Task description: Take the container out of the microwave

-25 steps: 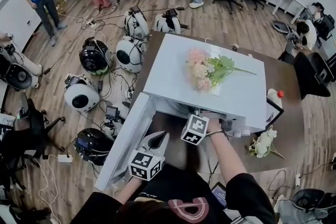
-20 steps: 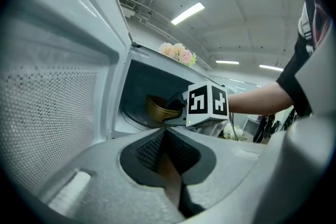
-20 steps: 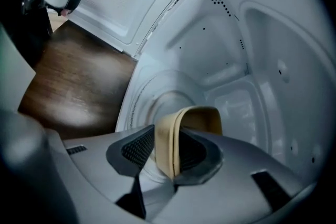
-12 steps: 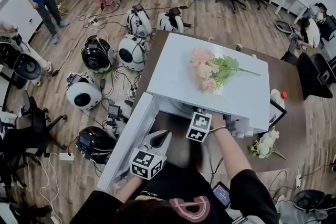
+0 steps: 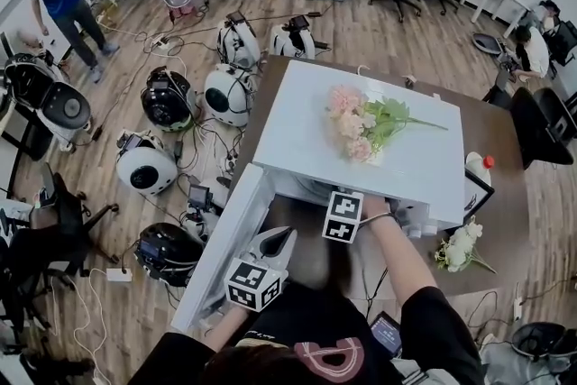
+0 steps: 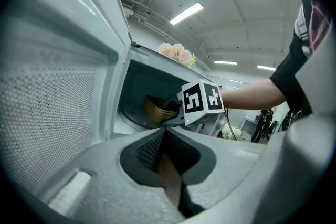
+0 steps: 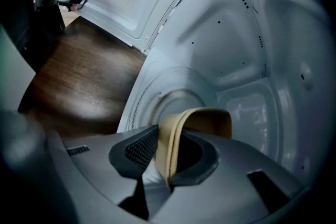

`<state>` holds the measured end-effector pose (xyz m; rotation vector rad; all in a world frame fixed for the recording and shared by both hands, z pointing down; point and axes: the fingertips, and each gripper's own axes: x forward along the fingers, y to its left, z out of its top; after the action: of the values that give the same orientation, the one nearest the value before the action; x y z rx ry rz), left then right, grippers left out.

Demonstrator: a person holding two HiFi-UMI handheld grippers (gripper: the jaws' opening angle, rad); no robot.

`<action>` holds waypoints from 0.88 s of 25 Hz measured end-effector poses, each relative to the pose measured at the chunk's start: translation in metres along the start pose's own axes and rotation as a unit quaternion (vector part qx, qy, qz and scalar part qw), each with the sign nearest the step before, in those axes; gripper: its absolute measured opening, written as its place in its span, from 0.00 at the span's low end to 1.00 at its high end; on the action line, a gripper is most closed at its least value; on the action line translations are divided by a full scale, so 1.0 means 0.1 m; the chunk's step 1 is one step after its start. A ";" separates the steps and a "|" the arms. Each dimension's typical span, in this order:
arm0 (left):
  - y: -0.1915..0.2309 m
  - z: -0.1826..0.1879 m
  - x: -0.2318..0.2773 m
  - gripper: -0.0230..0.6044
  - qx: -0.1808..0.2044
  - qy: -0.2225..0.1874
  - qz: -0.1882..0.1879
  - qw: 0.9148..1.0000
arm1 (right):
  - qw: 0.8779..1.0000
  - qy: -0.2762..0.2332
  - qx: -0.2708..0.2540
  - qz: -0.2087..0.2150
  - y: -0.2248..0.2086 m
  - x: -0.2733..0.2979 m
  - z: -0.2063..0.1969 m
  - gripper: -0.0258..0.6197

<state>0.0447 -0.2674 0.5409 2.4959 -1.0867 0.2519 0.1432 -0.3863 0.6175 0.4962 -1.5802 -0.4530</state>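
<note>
A white microwave (image 5: 297, 117) stands on a brown table (image 5: 491, 135), its door (image 5: 225, 234) swung open to the left. Inside, on the turntable, lies a tan container (image 7: 207, 115), also seen as a gold bowl (image 6: 155, 108). My right gripper (image 7: 165, 139) reaches into the cavity; its marker cube (image 5: 343, 216) shows at the opening. Its jaws are closing astride the container's rim, one pad outside the wall and one inside, with a little room still showing. My left gripper (image 6: 164, 131) hangs before the open door, shut and holding nothing.
Pink flowers (image 5: 356, 122) lie on the microwave's top. A white bottle with a red cap (image 5: 473, 167) and a white bouquet (image 5: 460, 248) sit on the table at the right. Several round white machines (image 5: 144, 167) and cables cover the floor at the left.
Both grippers have kept their places, the right one still inside the microwave. The person at the far left has stepped a little further left.
</note>
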 end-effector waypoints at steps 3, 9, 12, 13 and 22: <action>-0.01 0.01 -0.01 0.05 0.000 -0.001 0.000 1.000 | 1.000 0.004 -0.006 0.007 0.01 -0.02 -0.01 0.18; -0.04 0.00 -0.03 0.05 0.000 -0.003 -0.001 1.000 | 1.000 0.008 -0.009 0.011 0.05 -0.04 -0.02 0.16; -0.04 0.00 -0.04 0.05 -0.001 -0.005 0.001 1.000 | 1.000 0.011 -0.015 0.013 0.07 -0.06 -0.03 0.16; -0.04 0.00 -0.05 0.05 -0.001 -0.005 0.002 1.000 | 1.000 0.010 -0.016 0.015 0.08 -0.08 -0.02 0.16; -0.08 -0.02 -0.11 0.05 -0.002 -0.008 0.006 1.000 | 0.999 0.001 0.002 0.033 0.21 -0.21 0.07 0.14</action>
<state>0.0426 -0.2545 0.5366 2.4935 -1.1074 0.2325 0.1364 -0.3572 0.6118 0.4454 -1.5902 -0.3985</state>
